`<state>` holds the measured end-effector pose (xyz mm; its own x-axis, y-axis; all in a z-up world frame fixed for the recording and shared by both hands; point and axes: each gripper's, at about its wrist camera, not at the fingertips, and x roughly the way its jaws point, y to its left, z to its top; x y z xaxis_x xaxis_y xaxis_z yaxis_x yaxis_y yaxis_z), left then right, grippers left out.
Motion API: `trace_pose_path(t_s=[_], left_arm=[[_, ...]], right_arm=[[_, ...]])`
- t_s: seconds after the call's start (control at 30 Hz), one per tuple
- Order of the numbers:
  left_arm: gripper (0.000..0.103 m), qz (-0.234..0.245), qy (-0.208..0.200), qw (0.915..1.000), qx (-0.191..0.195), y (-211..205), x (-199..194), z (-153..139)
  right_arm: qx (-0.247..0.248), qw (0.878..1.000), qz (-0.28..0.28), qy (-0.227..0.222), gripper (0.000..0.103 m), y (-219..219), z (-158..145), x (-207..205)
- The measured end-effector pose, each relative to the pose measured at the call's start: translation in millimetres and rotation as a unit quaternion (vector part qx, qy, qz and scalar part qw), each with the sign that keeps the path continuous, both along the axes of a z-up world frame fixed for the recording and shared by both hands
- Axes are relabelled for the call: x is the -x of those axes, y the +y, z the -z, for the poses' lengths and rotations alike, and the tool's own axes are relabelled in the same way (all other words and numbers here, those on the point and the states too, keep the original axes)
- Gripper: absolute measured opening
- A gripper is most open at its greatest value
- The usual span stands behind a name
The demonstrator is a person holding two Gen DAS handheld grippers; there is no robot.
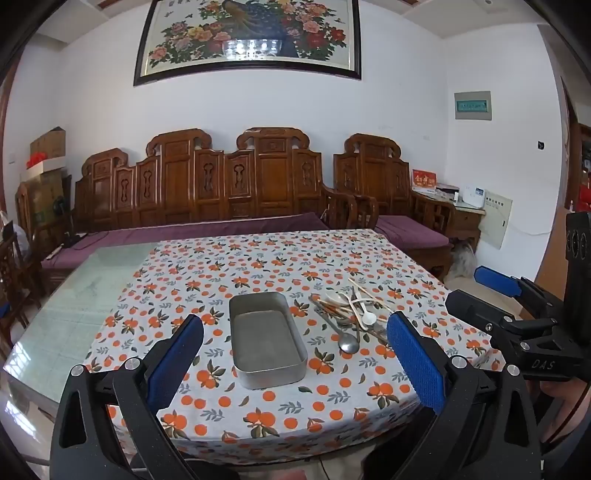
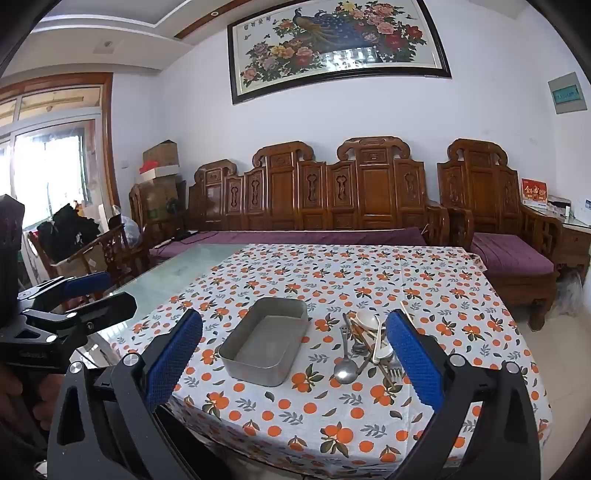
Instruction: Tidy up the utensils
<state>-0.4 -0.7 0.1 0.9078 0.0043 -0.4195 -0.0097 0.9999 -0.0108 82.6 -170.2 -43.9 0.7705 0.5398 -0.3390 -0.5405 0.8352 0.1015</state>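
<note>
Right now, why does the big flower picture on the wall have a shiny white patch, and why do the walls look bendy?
In the left wrist view, glare sits on the framed painting; in the right wrist view, the same glare shows and the window is washed out. Both fisheye views curve straight edges.

carved wooden sofa [image 1: 229, 181], framed peacock painting [image 1: 247, 33], stacked cardboard boxes [image 2: 160, 173]

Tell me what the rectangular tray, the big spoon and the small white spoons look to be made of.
Tray: looks like metal, dull brushed grey, thin rolled rim, probably aluminium or steel.
Big spoon: metal, likely stainless steel; the bowl is grey and mildly reflective.
White spoons: smooth, opaque, slightly glossy white; ceramic or plastic, cannot tell which.
</note>
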Motion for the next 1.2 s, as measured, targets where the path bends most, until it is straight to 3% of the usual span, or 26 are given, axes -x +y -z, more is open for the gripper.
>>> trace_pose_path(t_s=[1.2], left_arm=[[0.096,-0.001,-0.005,1.0,0.007,-2.7,0.8,-7.7]], right_arm=[[-0.003,1.0,0.001,0.002,0.1,-0.9,0.0,-1.1]])
